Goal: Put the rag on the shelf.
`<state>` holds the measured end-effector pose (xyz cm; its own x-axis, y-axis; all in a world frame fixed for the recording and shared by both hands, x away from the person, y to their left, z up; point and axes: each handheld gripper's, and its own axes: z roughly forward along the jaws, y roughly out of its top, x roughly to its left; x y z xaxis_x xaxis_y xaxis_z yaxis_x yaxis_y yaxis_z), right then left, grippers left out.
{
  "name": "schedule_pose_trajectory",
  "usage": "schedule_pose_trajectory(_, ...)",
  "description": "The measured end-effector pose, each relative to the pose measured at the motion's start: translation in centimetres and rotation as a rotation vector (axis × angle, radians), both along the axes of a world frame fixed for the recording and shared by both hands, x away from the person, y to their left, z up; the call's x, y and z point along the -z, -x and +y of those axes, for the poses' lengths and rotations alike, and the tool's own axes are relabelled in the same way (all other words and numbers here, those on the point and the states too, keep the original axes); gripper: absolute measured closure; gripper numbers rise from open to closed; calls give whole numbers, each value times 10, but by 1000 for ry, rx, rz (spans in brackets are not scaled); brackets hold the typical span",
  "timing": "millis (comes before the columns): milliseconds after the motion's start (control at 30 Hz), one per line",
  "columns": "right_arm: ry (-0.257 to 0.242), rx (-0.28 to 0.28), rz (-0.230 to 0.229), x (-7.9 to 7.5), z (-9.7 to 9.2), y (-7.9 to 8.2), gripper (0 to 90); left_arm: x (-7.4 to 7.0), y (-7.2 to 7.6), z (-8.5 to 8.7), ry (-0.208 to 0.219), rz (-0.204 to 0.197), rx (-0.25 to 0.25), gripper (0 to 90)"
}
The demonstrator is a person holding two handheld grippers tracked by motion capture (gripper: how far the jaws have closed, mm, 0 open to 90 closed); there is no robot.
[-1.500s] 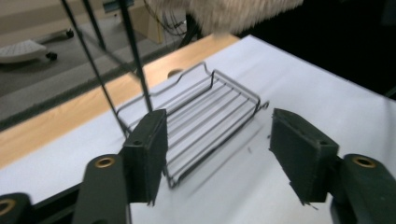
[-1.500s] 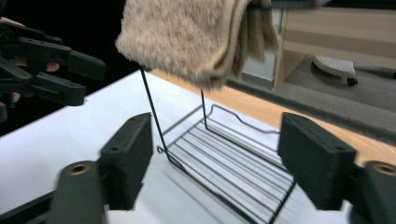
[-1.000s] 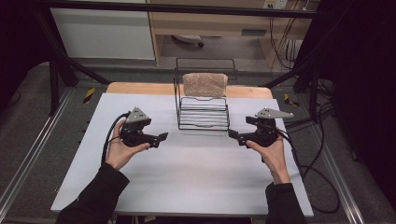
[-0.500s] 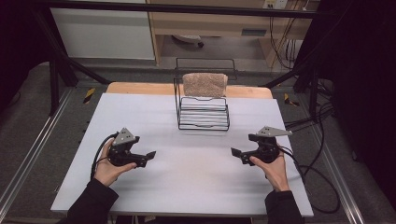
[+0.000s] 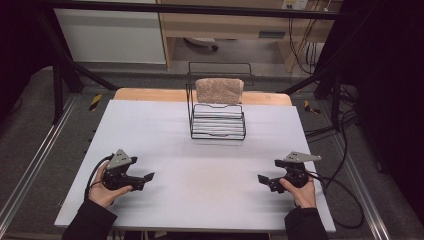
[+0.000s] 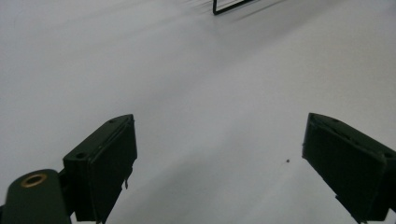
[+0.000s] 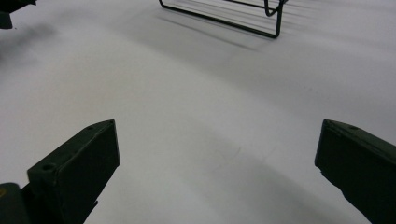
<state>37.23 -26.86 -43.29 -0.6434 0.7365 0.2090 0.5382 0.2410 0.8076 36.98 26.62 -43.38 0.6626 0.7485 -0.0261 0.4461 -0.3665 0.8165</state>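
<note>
Both tongs, left (image 5: pixel 149 176) and right (image 5: pixel 261 178), have drawn back from the wire rack (image 5: pixel 218 120) toward the near edge of the surface (image 5: pixel 210 165), jaws wide open and empty, seemingly resting

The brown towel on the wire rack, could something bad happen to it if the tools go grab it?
Maybe. The brown towel only hangs over the top bar of the light wire rack, so a pull could tip or slide the rack. The left tool and right tool are both open and far from it, trailing cables that might snag.
</note>
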Motion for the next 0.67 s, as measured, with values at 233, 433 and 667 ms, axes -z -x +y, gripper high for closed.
schedule_pose_trajectory(233,9,10,10,10,-9,7,5,5,4,8,-1,9,-1,96)
schedule_pose_trajectory(433,10,13,5,10,-10,10,5,8,7,13,-5,11,-4,90)
schedule_pose_trajectory(667,9,13,4,10,-11,10,5,11,8,14,-5,16,-9,87)
